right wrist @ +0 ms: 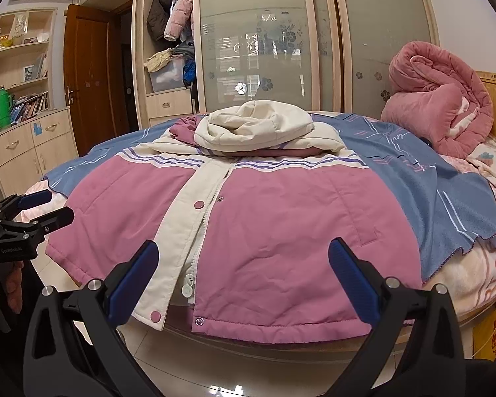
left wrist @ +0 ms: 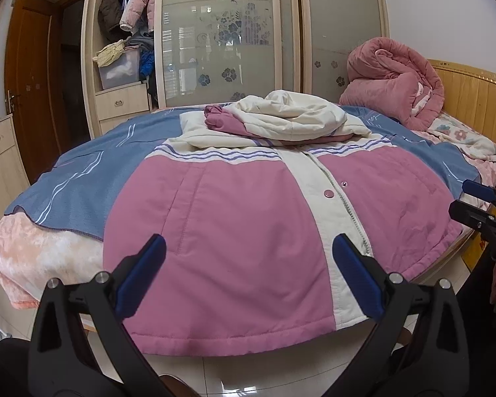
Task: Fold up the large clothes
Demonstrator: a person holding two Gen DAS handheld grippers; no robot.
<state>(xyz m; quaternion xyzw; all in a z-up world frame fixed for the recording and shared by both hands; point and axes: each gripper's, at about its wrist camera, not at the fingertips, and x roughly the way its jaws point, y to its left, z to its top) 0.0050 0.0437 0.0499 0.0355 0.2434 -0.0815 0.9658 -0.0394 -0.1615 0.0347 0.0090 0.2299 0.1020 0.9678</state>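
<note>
I see the big pink and cream jacket [left wrist: 234, 225] lying flat on the bed [left wrist: 33, 258], front side up. Its bottom hem hangs a little over the near edge of the bed. The cream strip down the middle has a pink snap button [left wrist: 328, 193] on it, and the zipper runs beside it. The sleeves and the cream hood [left wrist: 291, 112] are piled up on the chest, at the far end of the jacket. Thin purple stripes run across the jacket just below that pile.

Under the jacket is a blue blanket [left wrist: 79, 178] with white lines. It is spread over the bed and sticks out on both sides of the jacket. Below the blanket is a soft peach cover.

My left gripper [left wrist: 248, 274] is wide open. It hovers just in front of the hem, over the left half of the jacket, and holds nothing. My right gripper [right wrist: 244, 281] is wide open too. It hovers in front of the hem near the zipper and the right half, and it holds nothing. Each gripper shows at the edge of the other camera's view, so they are side by side.

A rolled pink quilt [left wrist: 396, 79] sits at the far right of the bed, by the wooden headboard [left wrist: 473, 96]. Behind the bed is a wardrobe [left wrist: 221, 33] with frosted sliding doors, one part open with coats hanging inside. A brown door [right wrist: 89, 76] and a bookshelf [right wrist: 20, 66] are on the left.
</note>
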